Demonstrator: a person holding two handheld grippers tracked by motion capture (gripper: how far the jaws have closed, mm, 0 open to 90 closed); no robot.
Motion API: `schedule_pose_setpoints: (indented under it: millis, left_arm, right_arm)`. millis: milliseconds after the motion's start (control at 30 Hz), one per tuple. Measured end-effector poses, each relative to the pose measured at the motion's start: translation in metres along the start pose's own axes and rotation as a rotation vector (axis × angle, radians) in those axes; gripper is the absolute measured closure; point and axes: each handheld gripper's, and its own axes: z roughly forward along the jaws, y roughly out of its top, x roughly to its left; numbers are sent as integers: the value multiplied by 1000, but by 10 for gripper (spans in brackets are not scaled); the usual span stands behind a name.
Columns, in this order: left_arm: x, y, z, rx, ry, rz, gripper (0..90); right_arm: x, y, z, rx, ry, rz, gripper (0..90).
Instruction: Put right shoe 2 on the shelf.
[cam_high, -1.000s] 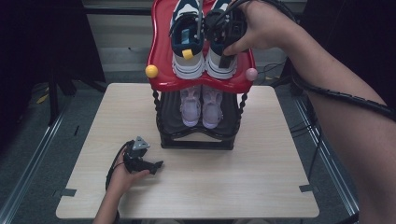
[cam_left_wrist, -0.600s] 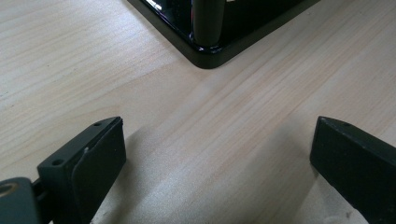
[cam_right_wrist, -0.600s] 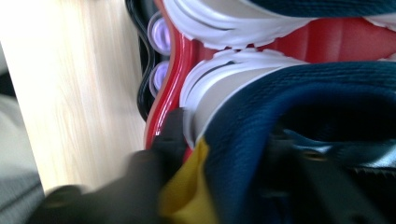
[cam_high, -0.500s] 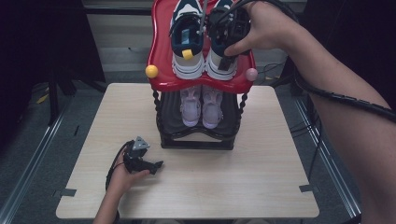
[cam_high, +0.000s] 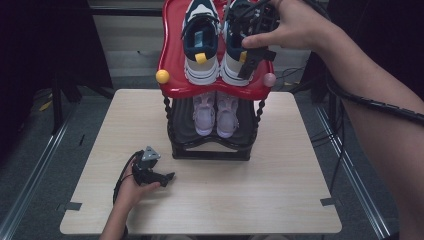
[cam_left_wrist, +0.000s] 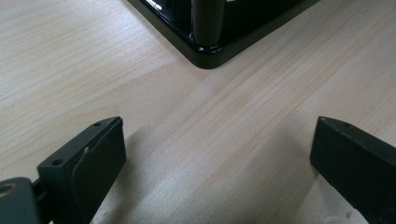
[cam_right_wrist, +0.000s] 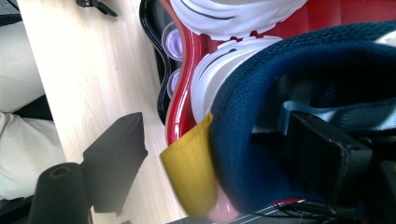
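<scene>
A: Report any readable writing, nearest items first.

B: None legible. My left gripper (cam_high: 167, 176) lies low on the table (cam_high: 280, 200), near its front left, held in my left hand (cam_high: 131, 189). Its jaws stand wide apart with bare wood between them. The left gripper view shows the black base corner of the rack (cam_left_wrist: 210, 51) just ahead of those jaws.

A: Next item outward?

B: The rack (cam_high: 210, 150) stands at table centre. Its lower black shelf holds a pale lilac pair (cam_high: 216, 112), toes toward me. Above it sits a red tray (cam_high: 172, 60) with a yellow knob (cam_high: 162, 76) at its left front corner and a pink knob (cam_high: 269, 79) at its right.

A: Location of the work item?

B: The right shoe (cam_high: 237, 55), navy and white with a yellow heel tab (cam_right_wrist: 189, 175), rests on the red tray beside its mate, the left shoe (cam_high: 201, 45).

A: Right hand pose and jaw condition?

B: My right arm reaches in from the right, high over the table, my right hand (cam_high: 295, 25) above the tray. My right gripper (cam_high: 250, 55) points down at the heel. Its jaws have just been opening; one stands outside the heel tab, the other inside the collar, the heel wall between them, and the outer pad clears the tab.

A: Obstructions?

B: The tray overhangs the lower pair's heels.
</scene>
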Motion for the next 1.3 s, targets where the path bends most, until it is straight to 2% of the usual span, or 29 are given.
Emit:
schedule_pose_setpoints:
  millis: [33, 67, 400, 633, 1300]
  left_arm:
    - [0, 0, 0, 1, -1, 1, 32]
    - [0, 0, 0, 0, 0, 0, 32]
    - [0, 0, 0, 1, -2, 2, 32]
    - [0, 0, 0, 1, 0, 2, 32]
    - [0, 0, 0, -4, 0, -6, 33]
  right_arm:
    - [1, 0, -2, -2, -5, 12, 193]
    - [0, -1, -4, -4, 2, -1, 183]
    - [3, -7, -22, 7, -17, 11, 173]
    - [3, -15, -30, 15, -13, 24, 173]
    - [10, -36, -28, 60, 24, 46, 182]
